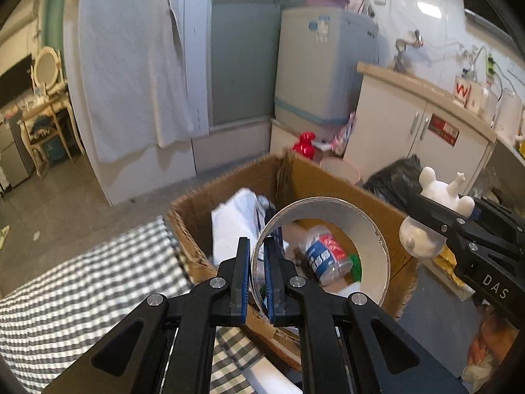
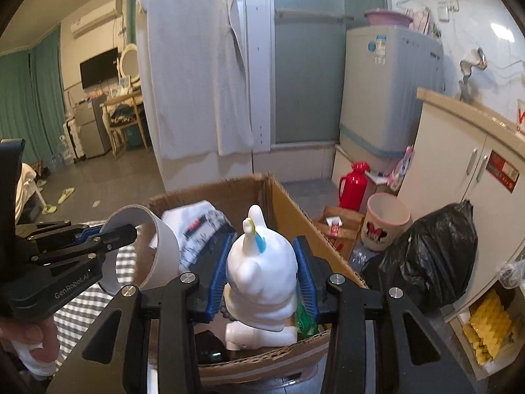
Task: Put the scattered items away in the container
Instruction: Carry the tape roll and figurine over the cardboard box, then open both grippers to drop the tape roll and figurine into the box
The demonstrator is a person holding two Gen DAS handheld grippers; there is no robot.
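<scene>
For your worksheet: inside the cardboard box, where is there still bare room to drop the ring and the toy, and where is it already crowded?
Through the tape ring, the cardboard box shows bare floor beside its right wall, bordered by the plastic-wrapped bottle. Its left side is crowded with white bags. The white toy figure hangs over the near right corner.

I held a white tape ring [image 1: 328, 249] by its wall and a white toy figure [image 2: 259, 275] upright above the open, ragged-edged cardboard box [image 1: 331, 180], already part-filled.
</scene>
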